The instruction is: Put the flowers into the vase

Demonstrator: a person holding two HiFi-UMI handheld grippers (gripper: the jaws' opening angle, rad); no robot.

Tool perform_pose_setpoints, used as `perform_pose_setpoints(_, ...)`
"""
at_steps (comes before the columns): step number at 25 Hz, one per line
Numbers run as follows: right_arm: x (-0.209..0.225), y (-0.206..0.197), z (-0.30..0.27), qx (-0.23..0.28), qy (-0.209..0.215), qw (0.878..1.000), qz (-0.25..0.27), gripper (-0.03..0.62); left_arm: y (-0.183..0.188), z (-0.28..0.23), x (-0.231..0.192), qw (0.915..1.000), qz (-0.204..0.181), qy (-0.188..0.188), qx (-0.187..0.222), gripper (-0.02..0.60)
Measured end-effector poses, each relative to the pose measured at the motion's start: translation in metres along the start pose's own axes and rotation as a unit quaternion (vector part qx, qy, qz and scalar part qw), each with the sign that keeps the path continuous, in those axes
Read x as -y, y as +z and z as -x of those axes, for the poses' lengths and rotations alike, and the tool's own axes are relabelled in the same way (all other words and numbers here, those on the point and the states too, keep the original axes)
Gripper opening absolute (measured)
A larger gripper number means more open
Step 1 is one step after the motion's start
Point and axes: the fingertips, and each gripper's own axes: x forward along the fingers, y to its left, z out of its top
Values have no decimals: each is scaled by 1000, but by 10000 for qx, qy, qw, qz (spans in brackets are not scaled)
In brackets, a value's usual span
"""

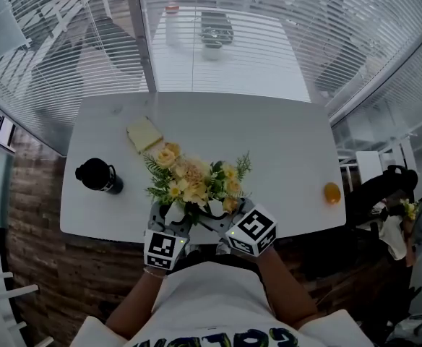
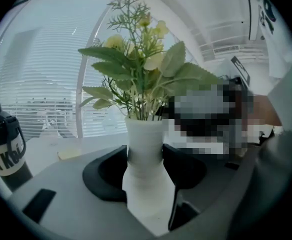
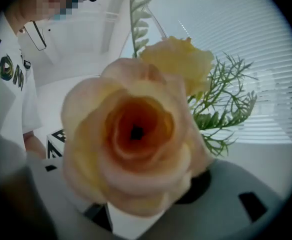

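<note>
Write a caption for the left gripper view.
Left claw grips a white vase of yellow flowers by its neck, black bottle at left.

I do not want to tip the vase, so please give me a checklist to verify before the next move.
1. The flowers stand in the vase: ok.
2. The left gripper pads touch the vase neck: ok.
3. The vase stands upright: ok.
4. The right gripper is clear of stems: cannot tell; a rose hides the gap.
5. The vase is far from the table edge: not ok, probably too near.
</note>
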Motion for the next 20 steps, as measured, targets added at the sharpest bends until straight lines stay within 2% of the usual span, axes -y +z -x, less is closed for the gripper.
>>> perform_pose_setpoints(10, -1, -8, 23, -35, 45, 9999, -100, 309, -3, 0, -2, 9997, 176, 164, -77, 235)
perform_pose_setpoints(16, 3, -13, 50, -5, -76, 9997, -234, 308, -3, 3, 2, 9991, 326, 236, -157, 236)
perform_pose_setpoints(20, 15, -10, 68, 42, -314, 9992, -233, 301, 2, 10, 4, 9982, 502, 299, -119, 238)
